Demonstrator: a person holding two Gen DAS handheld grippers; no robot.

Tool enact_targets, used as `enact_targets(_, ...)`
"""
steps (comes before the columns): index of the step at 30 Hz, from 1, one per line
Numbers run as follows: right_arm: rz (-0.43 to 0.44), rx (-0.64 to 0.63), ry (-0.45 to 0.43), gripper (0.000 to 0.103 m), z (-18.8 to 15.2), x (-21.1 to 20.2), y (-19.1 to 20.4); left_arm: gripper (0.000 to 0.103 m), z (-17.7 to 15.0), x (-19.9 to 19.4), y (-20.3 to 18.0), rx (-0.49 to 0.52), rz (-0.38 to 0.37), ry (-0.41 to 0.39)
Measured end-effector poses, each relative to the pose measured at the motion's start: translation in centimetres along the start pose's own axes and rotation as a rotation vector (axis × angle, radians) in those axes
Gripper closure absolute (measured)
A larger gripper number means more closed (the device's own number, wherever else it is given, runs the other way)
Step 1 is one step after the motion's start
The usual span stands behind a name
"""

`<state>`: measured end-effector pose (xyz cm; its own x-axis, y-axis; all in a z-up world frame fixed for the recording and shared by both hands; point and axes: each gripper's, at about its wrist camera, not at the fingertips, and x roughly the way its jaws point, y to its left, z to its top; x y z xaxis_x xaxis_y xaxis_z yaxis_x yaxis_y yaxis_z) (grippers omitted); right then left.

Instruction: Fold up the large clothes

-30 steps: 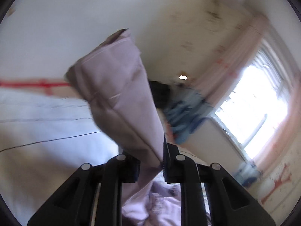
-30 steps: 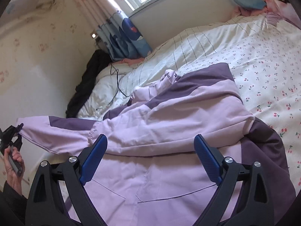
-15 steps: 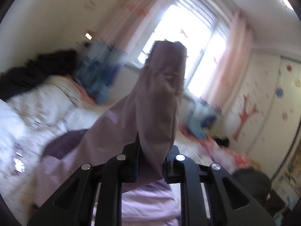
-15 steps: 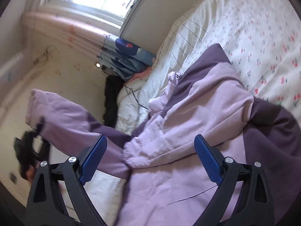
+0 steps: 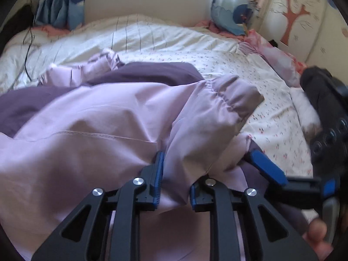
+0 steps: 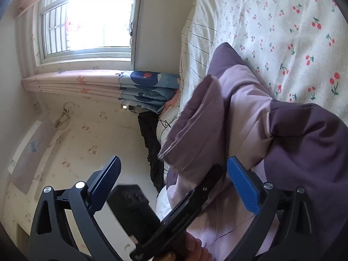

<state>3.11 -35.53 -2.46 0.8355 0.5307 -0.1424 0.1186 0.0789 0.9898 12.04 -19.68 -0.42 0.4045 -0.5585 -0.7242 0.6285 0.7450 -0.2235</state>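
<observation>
Bed fills most of both views, covered by a cherry-print sheet with a striped white quilt along its far side. Window bright in right wrist view, pink curtain with blue patterned hem bunched beside it. Lilac-and-purple jacket lies spread across the bed's near half, dark purple panels toward the far edge, hood crumpled near the striped quilt. One sleeve is laid over the jacket body, elastic cuff pointing toward the cherry sheet. Left gripper: jaws clamped on that sleeve, fabric pinched between the blue pads and bulging forward of them. Right gripper: jaws spread wide apart, nothing between the pads; one blue finger lies against the jacket fabric. In the left wrist view the right gripper's finger sits just beside the pinched sleeve. Dark garment hangs off the bed's far corner.
</observation>
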Motion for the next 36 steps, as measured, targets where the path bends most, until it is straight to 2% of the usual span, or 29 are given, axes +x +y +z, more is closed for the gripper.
enact_targets(2, 0.012, 0.021, 0.014, 0.008, 0.0, 0.3, -0.6, 0.068, -0.1, -1.1, -0.1, 0.011, -0.004, 0.016)
enact_targets(4, 0.015, 0.023, 0.035, 0.008, -0.1, 0.9, -0.9, 0.051, -0.3, -2.7, -0.5, 0.026, 0.003, 0.027)
enact_targets(5, 0.012, 0.020, 0.046, 0.008, -0.2, 1.3, -0.9, 0.033, -0.6, -3.3, -0.8, 0.036, 0.017, 0.023)
enact_targets(6, 0.011, 0.017, 0.057, 0.008, -0.4, 1.6, -1.0, 0.023, -1.3, -4.5, -1.2, 0.058, 0.075, 0.013)
enact_targets(8, -0.005, 0.010, 0.068, 0.007, -0.6, 2.2, -1.1, 0.017, -2.3, -6.0, -2.1, 0.096, 0.124, -0.013)
enact_targets(11, -0.021, -0.003, 0.081, 0.007, -0.9, 2.8, -1.3, 0.014, -4.7, -8.8, -2.2, 0.116, 0.166, -0.021)
enact_targets(14, -0.034, -0.029, 0.077, 0.007, -1.2, 3.2, -1.4, 0.008, -6.9, -11.4, -0.8, 0.058, 0.172, -0.049)
enact_targets(15, -0.044, -0.052, 0.073, 0.011, -1.4, 3.3, -1.3, 0.008, -7.9, -12.2, 0.0, 0.023, 0.167, -0.059)
enact_targets(17, -0.063, -0.087, 0.067, 0.027, -1.7, 3.4, -1.3, 0.008, -8.9, -13.2, 1.1, -0.034, 0.176, -0.073)
enact_targets(19, -0.084, -0.105, 0.048, 0.058, -1.9, 3.3, -1.6, 0.008, -9.6, -13.4, 2.6, -0.118, 0.179, -0.076)
enact_targets(21, -0.100, -0.086, 0.020, 0.076, -2.0, 3.0, -2.5, 0.008, -9.6, -13.0, 4.1, -0.219, 0.198, -0.047)
enact_targets(24, -0.102, -0.088, 0.004, 0.080, -2.2, 2.7, -3.1, 0.008, -9.5, -13.2, 4.8, -0.274, 0.245, -0.063)
enact_targets(26, -0.134, -0.147, -0.008, 0.081, -2.6, 2.8, -2.5, 0.008, -9.3, -13.4, 4.7, -0.277, 0.267, -0.071)
enact_targets(30, -0.163, -0.249, -0.026, 0.082, -3.5, 2.7, -0.6, 0.008, -9.1, -14.3, 3.4, -0.264, 0.217, -0.091)
enact_targets(36, -0.191, -0.438, -0.020, 0.084, -5.4, 2.6, 4.3, 0.008, -8.2, -15.3, 2.0, -0.214, 0.190, -0.119)
